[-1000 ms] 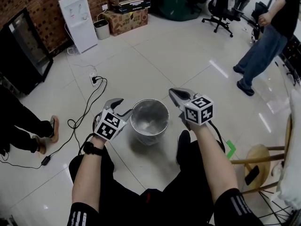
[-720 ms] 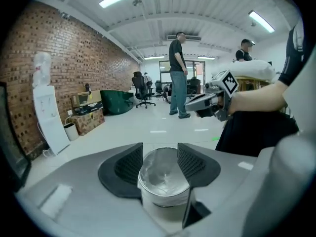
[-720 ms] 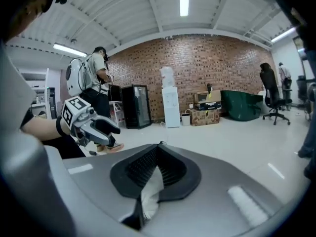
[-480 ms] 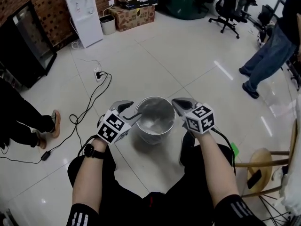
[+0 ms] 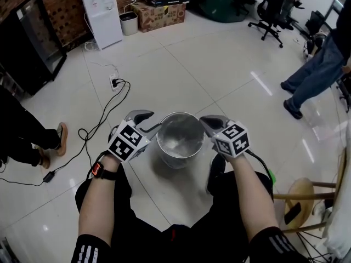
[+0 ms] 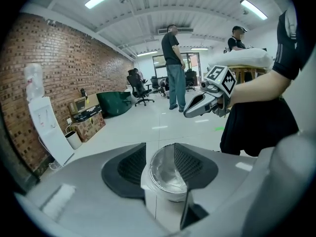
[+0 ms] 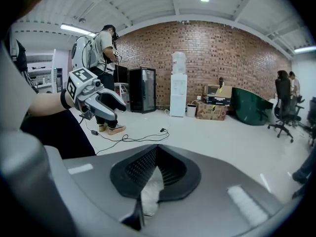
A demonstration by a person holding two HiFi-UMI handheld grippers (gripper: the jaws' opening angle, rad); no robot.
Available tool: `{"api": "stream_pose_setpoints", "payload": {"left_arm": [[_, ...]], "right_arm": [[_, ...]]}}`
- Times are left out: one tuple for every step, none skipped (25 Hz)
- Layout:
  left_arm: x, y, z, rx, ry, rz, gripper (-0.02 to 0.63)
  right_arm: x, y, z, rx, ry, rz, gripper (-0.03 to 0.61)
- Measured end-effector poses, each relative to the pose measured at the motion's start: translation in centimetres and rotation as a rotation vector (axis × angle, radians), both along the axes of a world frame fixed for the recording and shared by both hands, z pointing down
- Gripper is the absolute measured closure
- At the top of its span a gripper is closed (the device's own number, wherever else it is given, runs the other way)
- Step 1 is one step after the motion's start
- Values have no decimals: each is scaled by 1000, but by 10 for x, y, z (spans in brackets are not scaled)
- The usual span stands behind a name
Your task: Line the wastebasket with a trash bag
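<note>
Metal wastebasket between left tool, right tool

Grey left tool, black striped sleeves

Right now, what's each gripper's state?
Left gripper: open, just been closing, wastebasket rim between jaws.
Right gripper: closed on trash bag.

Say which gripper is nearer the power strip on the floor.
Left. The left gripper, jaws just closing but not yet on the wastebasket's rim, is on the power strip's side; the right gripper, shut on the trash bag, is across the basket.
</note>
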State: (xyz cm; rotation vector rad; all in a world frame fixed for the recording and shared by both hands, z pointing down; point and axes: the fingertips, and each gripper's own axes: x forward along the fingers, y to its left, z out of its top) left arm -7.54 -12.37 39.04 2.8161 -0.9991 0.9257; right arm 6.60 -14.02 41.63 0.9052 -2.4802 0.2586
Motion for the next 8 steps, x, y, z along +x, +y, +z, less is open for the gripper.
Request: {"api": "stream_pose_setpoints", "payload": {"left_arm": [[1,1,1,2,-10,7,440],[1,2,3,3,-24,13,437],[1,3,6,4,-39,18,434],[1,3,10,3,-53,21,434],[1,4,14,-1,-64,23,432],[1,4,18,-5,-72,24,429],[2,5,21,-10,-79,24,424],[2,5,23,-14,-85,24,423]], "right_arm": [[0,0,0,-1,2,0,572],[1,1,0,-1,2,0,572],[2,2,-1,-1,1,0,572],[3,2,0,-1,-1,0,572],[4,3,0,-1,-2,2,572],[6,3,1,-2,-3,4,572],[8,3,1,-3,-5,7,572],[10,3,1,-5,-6,9,572]]}}
